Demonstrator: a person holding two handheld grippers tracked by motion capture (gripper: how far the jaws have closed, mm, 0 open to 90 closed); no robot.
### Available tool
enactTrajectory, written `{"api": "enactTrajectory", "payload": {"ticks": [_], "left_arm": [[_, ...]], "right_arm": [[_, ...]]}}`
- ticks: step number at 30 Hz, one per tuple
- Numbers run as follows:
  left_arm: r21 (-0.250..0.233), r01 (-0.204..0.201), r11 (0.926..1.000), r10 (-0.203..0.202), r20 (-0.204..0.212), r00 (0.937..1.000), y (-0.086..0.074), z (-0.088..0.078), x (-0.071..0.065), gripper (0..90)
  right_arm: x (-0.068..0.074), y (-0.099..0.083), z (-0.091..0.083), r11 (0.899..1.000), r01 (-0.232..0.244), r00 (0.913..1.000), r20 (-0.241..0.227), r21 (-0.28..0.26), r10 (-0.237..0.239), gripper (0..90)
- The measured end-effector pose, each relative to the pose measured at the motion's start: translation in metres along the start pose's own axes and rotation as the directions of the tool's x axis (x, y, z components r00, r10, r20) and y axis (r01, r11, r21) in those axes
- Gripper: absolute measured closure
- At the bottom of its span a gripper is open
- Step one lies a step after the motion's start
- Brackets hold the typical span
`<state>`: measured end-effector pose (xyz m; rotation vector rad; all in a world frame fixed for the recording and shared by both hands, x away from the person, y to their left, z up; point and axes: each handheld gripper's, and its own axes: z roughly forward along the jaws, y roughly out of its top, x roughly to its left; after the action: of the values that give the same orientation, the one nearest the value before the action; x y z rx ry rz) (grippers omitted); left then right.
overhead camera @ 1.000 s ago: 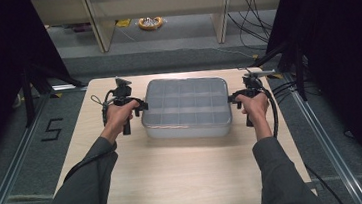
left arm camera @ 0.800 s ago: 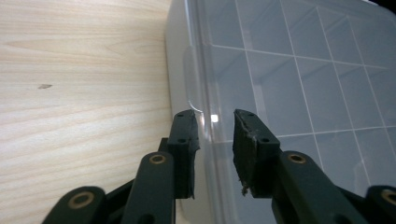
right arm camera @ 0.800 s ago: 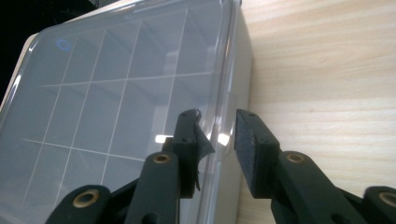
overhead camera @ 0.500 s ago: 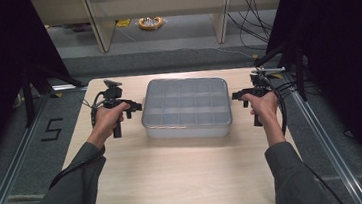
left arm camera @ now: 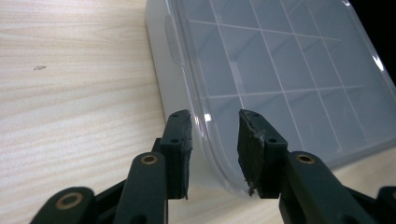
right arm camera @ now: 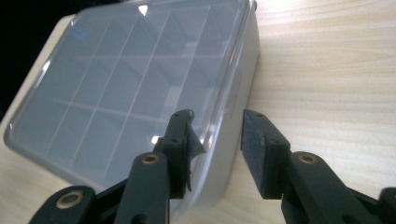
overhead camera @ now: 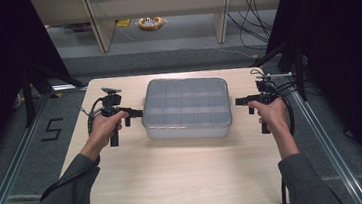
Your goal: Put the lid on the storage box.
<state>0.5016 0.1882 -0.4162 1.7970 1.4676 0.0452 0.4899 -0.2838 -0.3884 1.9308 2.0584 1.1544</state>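
A clear lidded plastic organizer box (overhead camera: 186, 106) with several divided compartments lies in the middle of the wooden table (overhead camera: 176, 173). My left gripper (overhead camera: 137, 112) points at its left short side, tips just off the wall. My right gripper (overhead camera: 239, 101) points at the right short side with a small gap. In the left gripper view the box (left arm camera: 280, 70) rim shows through the gap of the gripper (left arm camera: 212, 116), and no pad presses on it. In the right gripper view the box (right arm camera: 140, 79) wall lies beyond the gripper (right arm camera: 217, 116). Both pairs of jaws have just been opening, with nothing gripped.
Black frame legs and cables (overhead camera: 285, 57) stand at the table's far corners. Metal rails (overhead camera: 322, 133) run along both sides on the floor. A shelf unit with a yellow object (overhead camera: 150, 22) sits beyond the far edge. Bare tabletop lies in front of the box.
Both hands have drawn outward from the box's short sides, the left to the left and the right to the right. The jaws have let go of the box, which has stayed put.
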Motion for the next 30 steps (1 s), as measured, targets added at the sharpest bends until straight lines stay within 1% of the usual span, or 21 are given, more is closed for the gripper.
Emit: {"api": "enactTrajectory", "payload": {"ticks": [1, 3, 5, 8, 10, 11, 12, 13, 16, 17, 18, 19, 20, 22, 23, 24, 25, 26, 27, 28, 30], "left_arm": [[-0.006, -0.006, 1.0, 0.006, 0.003, 1.0, -0.004, -0.003, 0.0, 63.6], [-0.006, -0.029, 0.9995, 0.029, -0.008, 0.9995, -0.009, -0.008, -0.002, 63.7], [-0.012, -0.053, 0.9985, 0.053, -0.008, 0.9986, -0.015, -0.013, -0.004, 63.9], [-0.017, -0.082, 0.9965, 0.082, 0.009, 0.9966, -0.027, -0.02, -0.008, 63.4], [-0.021, -0.095, 0.9953, 0.095, 0.028, 0.9951, -0.038, -0.024, -0.011, 62.7], [-0.024, -0.106, 0.9941, 0.106, 0.029, 0.9939, -0.042, -0.026, -0.012, 62.2], [-0.025, -0.115, 0.9931, 0.115, 0.029, 0.9929, -0.047, -0.028, -0.014, 61.5], [-0.033, -0.131, 0.9908, 0.132, 0.029, 0.9908, -0.053, -0.03, -0.015, 60.8], [-0.04, -0.156, 0.987, 0.157, 0.033, 0.9871, -0.065, -0.035, -0.019, 58.8], [-0.044, -0.163, 0.9856, 0.165, 0.032, 0.9858, -0.069, -0.036, -0.021, 58.1], [-0.047, -0.175, 0.9835, 0.176, 0.033, 0.9838, -0.073, -0.037, -0.022, 57.5], [-0.056, -0.17, 0.9839, 0.172, 0.038, 0.9843, -0.077, -0.038, -0.023, 57.0], [-0.058, -0.17, 0.9838, 0.172, 0.044, 0.9841, -0.079, -0.038, -0.024, 56.8], [-0.058, -0.178, 0.9823, 0.181, 0.053, 0.9821, -0.084, -0.04, -0.025, 55.3], [-0.062, -0.175, 0.9826, 0.178, 0.052, 0.9826, -0.086, -0.04, -0.026, 54.8], [-0.058, -0.19, 0.9801, 0.193, 0.05, 0.98, -0.088, -0.041, -0.025, 54.4], [-0.075, -0.171, 0.9825, 0.175, 0.054, 0.9831, -0.09, -0.04, -0.027, 53.9], [-0.07, -0.178, 0.9816, 0.182, 0.061, 0.9814, -0.092, -0.041, -0.026, 53.2], [-0.067, -0.184, 0.9807, 0.188, 0.061, 0.9803, -0.093, -0.042, -0.025, 52.6], [-0.085, -0.167, 0.9823, 0.173, 0.062, 0.983, -0.095, -0.041, -0.026, 51.6], [-0.081, -0.18, 0.9802, 0.185, 0.055, 0.9812, -0.099, -0.042, -0.026, 49.5]], "right_arm": [[0.003, -0.003, -0.002, 1.0, -0.028, 0.9996, -0.006, 0.009, 0.028, 64.2], [0.001, -0.009, -0.006, 0.999, 0.032, 0.9995, -0.002, 0.004, -0.032, 64.5], [0.002, -0.016, -0.009, 0.999, 0.046, 0.9988, -0.019, 0.007, -0.046, 65.1], [0.001, -0.026, -0.012, 0.992, 0.127, 0.9918, -0.013, -0.01, -0.127, 65.4], [0.0, -0.033, -0.013, 0.99, 0.144, 0.9895, -0.015, -0.007, -0.144, 65.5], [0.005, -0.038, -0.016, 0.995, 0.098, 0.9951, -0.016, 0.012, -0.098, 65.4], [0.002, -0.04, -0.016, 0.99, 0.141, 0.99, -0.014, -0.004, -0.141, 65.4], [0.004, -0.044, -0.017, 0.992, 0.126, 0.9917, -0.023, -0.005, -0.126, 65.4], [0.004, -0.054, -0.019, 0.987, 0.159, 0.9869, -0.022, -0.021, -0.16, 64.7], [0.011, -0.058, -0.023, 0.994, 0.108, 0.9942, -0.002, 0.022, -0.108, 64.3], [0.006, -0.059, -0.023, 0.984, 0.176, 0.9842, -0.019, -0.01, -0.176, 64.1], [0.007, -0.063, -0.022, 0.986, 0.165, 0.9851, -0.041, -0.038, -0.167, 63.8], [0.01, -0.064, -0.026, 0.985, 0.17, 0.9852, -0.018, -0.007, -0.17, 63.4], [0.011, -0.068, -0.025, 0.98, 0.197, 0.9792, -0.043, -0.036, -0.198, 61.3], [0.017, -0.071, -0.027, 0.991, 0.134, 0.9896, -0.051, -0.019, -0.134, 60.9], [0.017, -0.073, -0.027, 0.986, 0.161, 0.9856, -0.045, -0.033, -0.163, 60.3], [0.016, -0.074, -0.027, 0.979, 0.199, 0.9785, -0.045, -0.047, -0.201, 59.2], [0.02, -0.077, -0.027, 0.987, 0.156, 0.986, -0.053, -0.035, -0.158, 57.7], [0.019, -0.078, -0.027, 0.982, 0.182, 0.9809, -0.061, -0.048, -0.185, 56.0], [0.018, -0.079, -0.027, 0.979, 0.198, 0.9769, -0.07, -0.056, -0.202, 53.4], [0.019, -0.081, -0.028, 0.978, 0.198, 0.9769, -0.069, -0.067, -0.202, 47.6]]}}
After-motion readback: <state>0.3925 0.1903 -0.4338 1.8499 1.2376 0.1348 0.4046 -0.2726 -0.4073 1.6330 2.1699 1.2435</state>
